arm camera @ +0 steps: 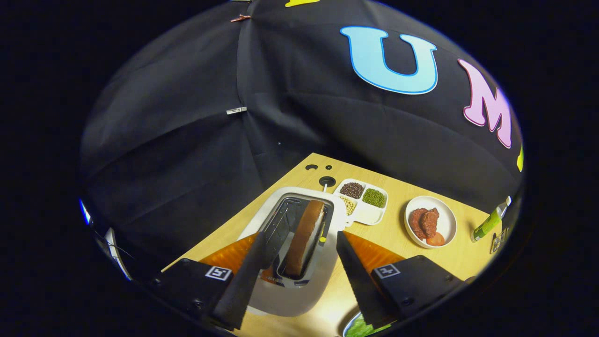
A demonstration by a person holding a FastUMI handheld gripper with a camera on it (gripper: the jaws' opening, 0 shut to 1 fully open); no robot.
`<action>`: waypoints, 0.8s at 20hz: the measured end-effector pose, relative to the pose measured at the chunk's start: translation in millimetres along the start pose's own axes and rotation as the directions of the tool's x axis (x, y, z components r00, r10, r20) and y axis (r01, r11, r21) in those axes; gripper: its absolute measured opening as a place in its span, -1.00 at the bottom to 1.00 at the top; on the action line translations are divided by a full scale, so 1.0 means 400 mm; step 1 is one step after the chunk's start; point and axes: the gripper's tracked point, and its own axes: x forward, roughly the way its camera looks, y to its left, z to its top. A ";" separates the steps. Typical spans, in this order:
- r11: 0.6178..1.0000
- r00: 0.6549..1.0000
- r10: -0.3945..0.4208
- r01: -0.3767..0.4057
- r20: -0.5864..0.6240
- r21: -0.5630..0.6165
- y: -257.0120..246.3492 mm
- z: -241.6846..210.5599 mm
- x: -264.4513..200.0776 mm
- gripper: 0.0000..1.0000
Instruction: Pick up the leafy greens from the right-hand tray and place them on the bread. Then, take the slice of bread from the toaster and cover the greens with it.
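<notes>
Between the spread-apart tool (302,243) fingers, bread slice (305,236) upright in toaster (294,248); beans in tray (362,201) beyond.

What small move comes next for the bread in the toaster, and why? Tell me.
Probably lower the gripper straight down. Its fingers are open on either side of the bread slice, which stands upright in the toaster slot, and neither finger looks to be touching it. Then close on it.

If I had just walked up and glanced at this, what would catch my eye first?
Probably the white toaster with a slice of bread standing in its slot, framed between the open gripper fingers. Beyond it on the wooden table sit a divided tray of beans and, to that tray's right, a small plate of reddish food.
</notes>
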 end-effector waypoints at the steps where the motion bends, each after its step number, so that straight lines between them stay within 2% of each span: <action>1: 1.000 1.000 -0.003 0.003 -0.004 0.000 0.000 -0.001 0.006 0.70; 2: 1.000 1.000 -0.007 0.007 -0.010 0.001 -0.001 -0.006 0.016 0.58; 3: 1.000 1.000 -0.008 0.008 -0.019 0.003 0.000 -0.010 0.022 0.27; 5: 1.000 1.000 -0.013 0.013 -0.017 0.001 -0.002 -0.005 0.025 -0.03; 8: 1.000 0.999 -0.010 0.011 -0.048 0.016 -0.004 -0.017 0.029 -0.59; 11: 1.000 0.998 0.020 -0.019 -0.056 0.013 0.001 -0.011 0.013 -0.71; 16: 0.998 0.998 0.059 -0.059 0.010 0.019 -0.008 0.063 -0.059 -0.71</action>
